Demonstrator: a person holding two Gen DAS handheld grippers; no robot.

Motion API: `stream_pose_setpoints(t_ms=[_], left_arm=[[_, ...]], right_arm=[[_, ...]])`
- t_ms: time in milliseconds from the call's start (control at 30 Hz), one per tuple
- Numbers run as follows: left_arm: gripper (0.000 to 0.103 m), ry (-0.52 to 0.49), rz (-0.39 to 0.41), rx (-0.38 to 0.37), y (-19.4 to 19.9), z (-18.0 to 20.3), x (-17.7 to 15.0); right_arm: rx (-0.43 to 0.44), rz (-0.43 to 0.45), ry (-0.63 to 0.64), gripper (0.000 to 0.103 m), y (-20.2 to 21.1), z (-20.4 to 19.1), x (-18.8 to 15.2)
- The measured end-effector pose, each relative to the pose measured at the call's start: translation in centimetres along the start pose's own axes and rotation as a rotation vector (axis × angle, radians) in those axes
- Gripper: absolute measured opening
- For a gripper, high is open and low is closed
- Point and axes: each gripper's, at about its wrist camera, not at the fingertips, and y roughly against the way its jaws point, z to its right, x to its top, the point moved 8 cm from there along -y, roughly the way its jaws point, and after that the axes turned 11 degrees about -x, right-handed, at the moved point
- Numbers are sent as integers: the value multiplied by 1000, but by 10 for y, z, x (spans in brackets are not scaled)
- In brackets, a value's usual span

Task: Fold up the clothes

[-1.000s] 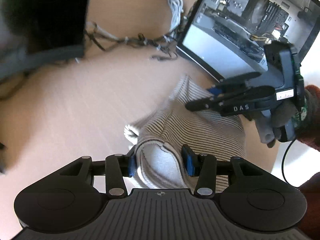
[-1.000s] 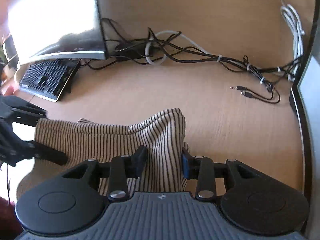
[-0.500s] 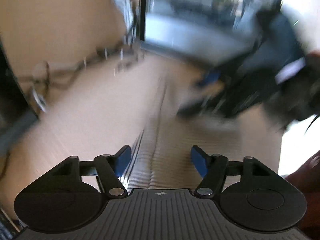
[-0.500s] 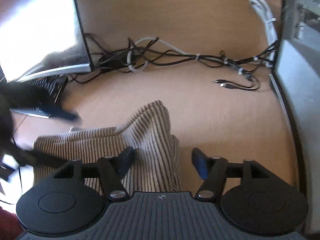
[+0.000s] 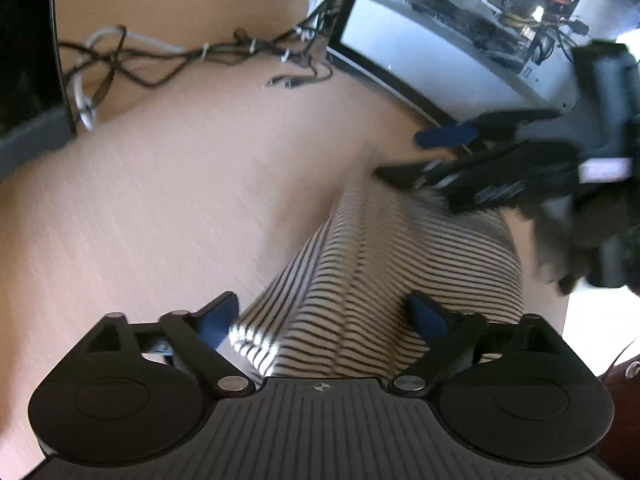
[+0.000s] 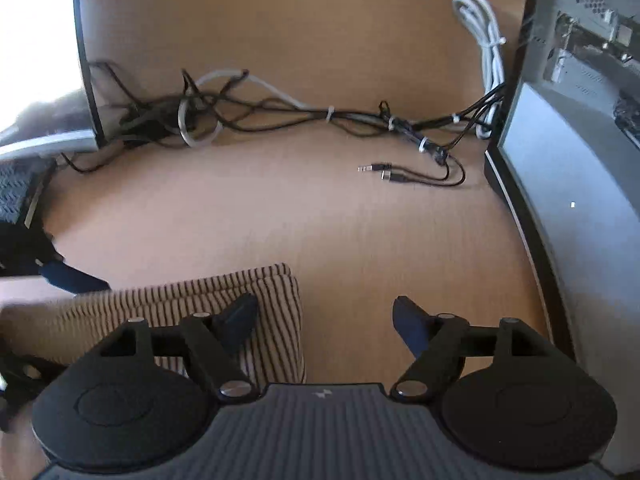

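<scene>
A cream garment with thin dark stripes (image 5: 384,280) lies folded flat on the wooden desk (image 5: 160,208). My left gripper (image 5: 324,316) is open, its blue-padded fingers spread over the near edge of the cloth without holding it. My right gripper (image 6: 324,316) is open and empty; its left finger hangs over the garment's folded corner (image 6: 276,304). In the left wrist view the right gripper (image 5: 452,152) is blurred above the cloth's far end. In the right wrist view a blue fingertip of the left gripper (image 6: 68,276) shows at the left.
A tangle of black and white cables (image 6: 280,116) runs along the back of the desk, with loose audio plugs (image 6: 384,172). An open computer case (image 6: 580,160) stands at the right. A monitor (image 6: 44,60) and keyboard (image 6: 16,196) stand at the left.
Both grippers have opened and let go of the striped garment, which now lies flat and folded. Both have drawn back from the cloth.
</scene>
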Motion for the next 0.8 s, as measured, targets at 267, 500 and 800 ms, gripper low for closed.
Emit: stream_pose_setpoints(t_ms=[267, 500, 800], left_arm=[[98, 94, 24, -55, -3, -10, -8], [94, 135, 65, -9, 6, -3, -23], [95, 245, 106, -11, 15, 35, -60]], right_arm=[[119, -137, -194, 84, 71, 26, -50], [359, -308, -393, 49, 67, 9, -87], [232, -153, -191, 49, 38, -14, -25]])
